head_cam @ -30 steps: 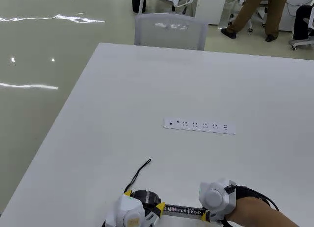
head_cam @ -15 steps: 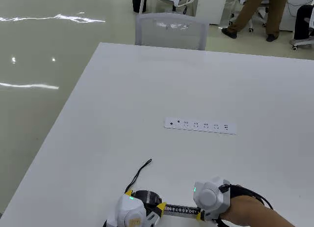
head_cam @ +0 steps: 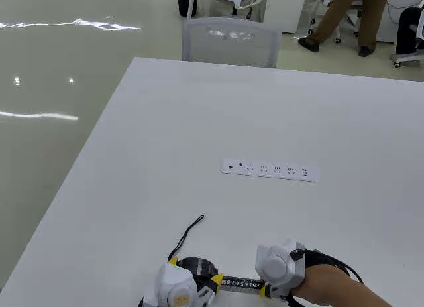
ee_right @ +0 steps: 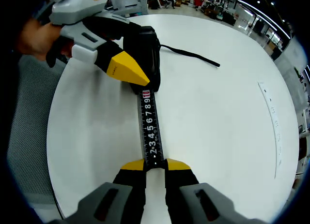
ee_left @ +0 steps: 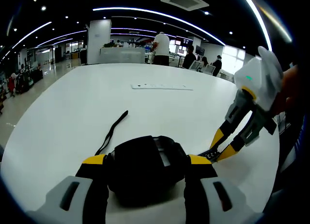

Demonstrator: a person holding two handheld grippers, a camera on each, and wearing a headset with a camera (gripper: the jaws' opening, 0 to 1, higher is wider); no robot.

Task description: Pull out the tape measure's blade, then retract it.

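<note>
The black tape measure case (ee_left: 147,166) rests on the white table between my left gripper's yellow-tipped fingers (ee_left: 198,162), which are shut on it. In the head view the case (head_cam: 196,266) lies at the near edge under my left gripper (head_cam: 199,280). Its black blade (ee_right: 151,132) with white numbers is drawn out a short way toward my right gripper (ee_right: 155,164), which is shut on the blade's end. The blade (head_cam: 240,283) spans the gap to my right gripper (head_cam: 266,290). A black wrist strap (head_cam: 187,235) trails away from the case.
A white power strip (head_cam: 269,170) lies on the table (head_cam: 265,115) beyond the grippers. A grey chair (head_cam: 230,42) stands at the far edge. People are behind it, on a shiny floor. The table's left edge runs close to my left gripper.
My right gripper has slid left toward the case, and the exposed length of blade has become shorter. My left gripper and the case stay put.
</note>
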